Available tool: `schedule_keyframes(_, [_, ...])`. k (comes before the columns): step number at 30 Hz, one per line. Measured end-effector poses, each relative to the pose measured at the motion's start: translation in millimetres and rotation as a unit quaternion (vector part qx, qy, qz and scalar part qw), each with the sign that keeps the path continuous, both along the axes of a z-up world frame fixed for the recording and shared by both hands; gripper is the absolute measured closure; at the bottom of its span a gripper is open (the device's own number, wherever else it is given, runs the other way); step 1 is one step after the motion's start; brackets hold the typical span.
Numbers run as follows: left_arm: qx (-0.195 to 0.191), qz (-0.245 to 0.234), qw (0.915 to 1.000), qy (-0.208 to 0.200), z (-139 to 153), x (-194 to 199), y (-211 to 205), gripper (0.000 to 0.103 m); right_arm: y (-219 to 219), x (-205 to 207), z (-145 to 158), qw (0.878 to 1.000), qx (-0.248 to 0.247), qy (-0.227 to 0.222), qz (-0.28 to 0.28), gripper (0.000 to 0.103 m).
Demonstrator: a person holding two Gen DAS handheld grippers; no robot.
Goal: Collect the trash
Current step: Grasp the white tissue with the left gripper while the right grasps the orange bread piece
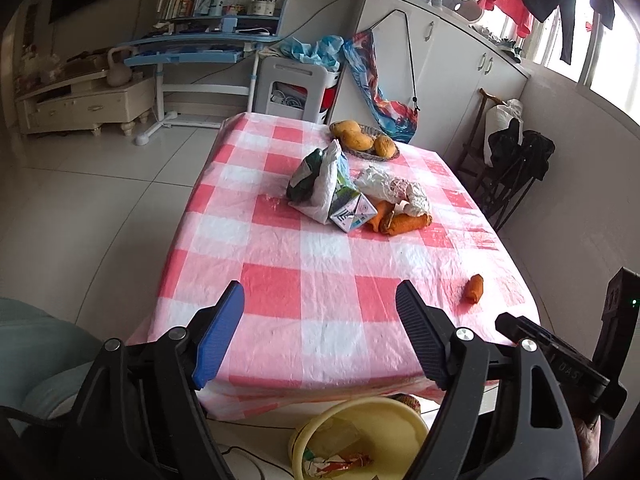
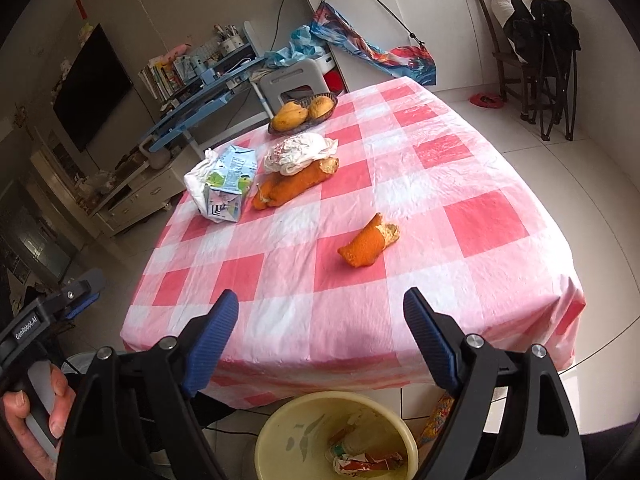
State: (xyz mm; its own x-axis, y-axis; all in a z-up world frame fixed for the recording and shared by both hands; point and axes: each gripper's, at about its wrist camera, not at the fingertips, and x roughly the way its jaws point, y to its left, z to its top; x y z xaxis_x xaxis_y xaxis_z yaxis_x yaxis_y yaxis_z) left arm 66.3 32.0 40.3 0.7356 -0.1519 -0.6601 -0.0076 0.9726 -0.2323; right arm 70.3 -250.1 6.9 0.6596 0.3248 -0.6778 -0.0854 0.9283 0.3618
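Note:
A lone piece of orange peel (image 2: 368,242) lies on the red-and-white checked tablecloth (image 2: 440,184) near the front right; it also shows in the left wrist view (image 1: 474,288). Further back lies a heap of trash: a white plastic bag (image 1: 316,178), a crushed drink carton (image 1: 352,212) (image 2: 228,184), crumpled white wrapping (image 2: 300,154) and more orange peel (image 2: 288,186) (image 1: 400,220). A yellow basin (image 2: 276,432) (image 1: 404,416) holding wrappers sits on the floor below the table's front edge. My left gripper (image 1: 320,336) and right gripper (image 2: 320,340) are both open and empty above the front edge.
A basket of mangoes (image 1: 366,140) (image 2: 304,112) stands at the table's far end. A white stool (image 1: 292,88), a blue desk (image 1: 200,48) and white cabinets (image 1: 460,64) stand beyond. A dark chair with bags (image 2: 536,48) is at the right wall.

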Motion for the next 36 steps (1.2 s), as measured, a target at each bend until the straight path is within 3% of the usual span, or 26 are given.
schedule_keyframes(7, [-0.015, 0.009, 0.9998, 0.006, 1.3, 65.7, 6.9, 0.028, 3.6, 28.5, -21.5, 0.999, -0.009, 0.032, -0.009, 0.030])
schedule_keyframes(15, [-0.006, 0.016, 0.9992, 0.036, -31.0, 141.7, -6.3, 0.028, 15.9, 35.1, -20.5, 0.999, -0.048, 0.009, -0.006, 0.034])
schedule_keyframes(17, [-0.012, 0.019, 0.9986, 0.048, -38.3, 155.9, -6.0, 0.029, 16.7, 37.1, -21.0, 0.999, -0.053, 0.006, -0.002, 0.046])
schedule_keyframes(21, [-0.028, 0.032, 0.9974, 0.058, -51.3, 176.7, -0.5, 0.040, 17.1, 41.9, -21.9, 0.998, -0.060, 0.001, 0.002, 0.052])
schedule_keyframes(23, [-0.042, 0.032, 0.9961, 0.071, -57.0, 185.6, 3.0, 0.062, 18.3, 45.9, -23.0, 0.998, -0.055, -0.001, 0.000, 0.054])
schedule_keyframes(25, [-0.056, 0.025, 0.9947, 0.082, -63.8, 188.8, 5.0, 0.095, 17.0, 49.2, -23.7, 0.999, -0.049, -0.001, -0.002, 0.062])
schedule_keyframes(28, [-0.062, 0.023, 0.9952, 0.072, -61.5, 183.3, 7.5, 0.099, 16.3, 52.5, -25.6, 0.999, -0.039, 0.002, 0.000, 0.074])
schedule_keyframes(31, [-0.072, 0.016, 0.9963, 0.044, -42.7, 166.3, 10.2, 0.099, 16.6, 50.9, -25.4, 1.000, -0.029, 0.002, 0.005, 0.077])
schedule_keyframes(32, [-0.075, 0.012, 0.9966, 0.033, -35.0, 159.2, 10.8, 0.099, 16.8, 50.1, -24.7, 1.000, -0.026, 0.000, 0.006, 0.083])
schedule_keyframes(36, [-0.082, -0.002, 0.9966, 0.003, -14.5, 134.5, 14.2, 0.099, 17.6, 44.4, -17.2, 1.000, -0.014, -0.013, 0.009, 0.084])
